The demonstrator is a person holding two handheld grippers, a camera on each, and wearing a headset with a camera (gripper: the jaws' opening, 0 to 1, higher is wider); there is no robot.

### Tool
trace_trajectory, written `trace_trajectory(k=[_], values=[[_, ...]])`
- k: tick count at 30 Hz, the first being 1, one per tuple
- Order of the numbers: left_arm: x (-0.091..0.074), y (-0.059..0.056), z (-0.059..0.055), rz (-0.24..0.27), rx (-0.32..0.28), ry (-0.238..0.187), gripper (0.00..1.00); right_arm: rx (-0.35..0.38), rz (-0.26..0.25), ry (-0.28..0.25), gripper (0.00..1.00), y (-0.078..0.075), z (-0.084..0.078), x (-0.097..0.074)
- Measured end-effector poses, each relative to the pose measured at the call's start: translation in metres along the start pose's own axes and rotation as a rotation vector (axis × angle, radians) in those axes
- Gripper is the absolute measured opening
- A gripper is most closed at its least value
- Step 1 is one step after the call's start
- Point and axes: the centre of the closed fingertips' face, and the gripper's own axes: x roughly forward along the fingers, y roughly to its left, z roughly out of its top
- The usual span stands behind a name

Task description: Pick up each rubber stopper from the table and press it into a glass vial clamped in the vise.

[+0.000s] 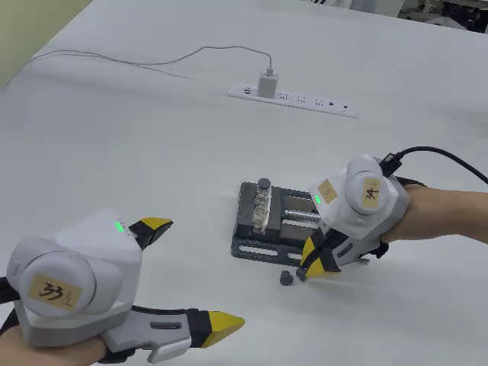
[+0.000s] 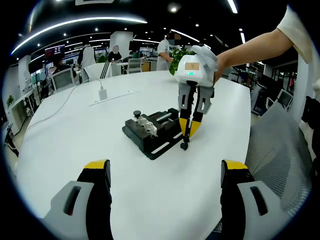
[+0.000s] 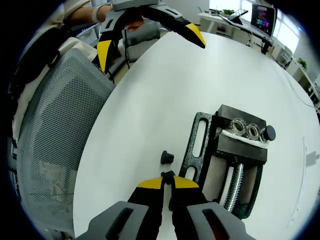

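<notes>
A black vise (image 1: 250,248) stands mid-table and clamps a row of glass vials (image 1: 261,210). The far vial carries a black stopper (image 1: 264,184); two vials (image 3: 244,128) are open-mouthed. A loose rubber stopper (image 1: 287,279) lies on the table just in front of the vise, also seen as the stopper (image 3: 166,157). My right gripper (image 1: 308,272) hovers beside it, pointing down, shut on a small black stopper (image 3: 167,174) at its yellow tips. My left gripper (image 1: 191,272) is open and holds nothing, low at the near left, well apart from the vise (image 2: 150,136).
A white power strip (image 1: 293,97) with a plugged charger (image 1: 267,80) and its cable lies at the back of the table. A grey mesh chair (image 3: 55,125) stands at the table's edge. People sit at desks far behind.
</notes>
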Motion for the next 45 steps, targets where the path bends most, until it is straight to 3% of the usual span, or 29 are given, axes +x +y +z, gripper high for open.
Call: trace_trajectory(k=[8,12,22,30,39,45], values=[[0.001,-0.002,-0.001,-0.004,-0.002,0.0,0.9,-0.003,-0.003,-0.003,0.0,0.0,0.0,0.001],[0.003,-0.003,-0.001,-0.008,-0.002,0.001,0.9,0.079,-0.008,-0.01,0.0,0.0,0.001,0.001],[0.009,-0.006,0.005,-0.026,0.015,-0.011,0.89,0.169,-0.027,-0.05,0.0,-0.001,0.005,-0.001],[0.01,-0.008,0.008,-0.03,0.027,-0.021,0.89,0.368,-0.042,-0.187,0.0,0.001,0.021,-0.015],[0.012,-0.013,0.015,-0.038,0.042,-0.043,0.88,0.566,-0.061,-0.335,0.0,0.003,0.027,-0.037],[0.012,-0.017,0.024,-0.043,0.059,-0.072,0.86,0.724,-0.061,-0.504,0.0,0.003,0.044,-0.059]])
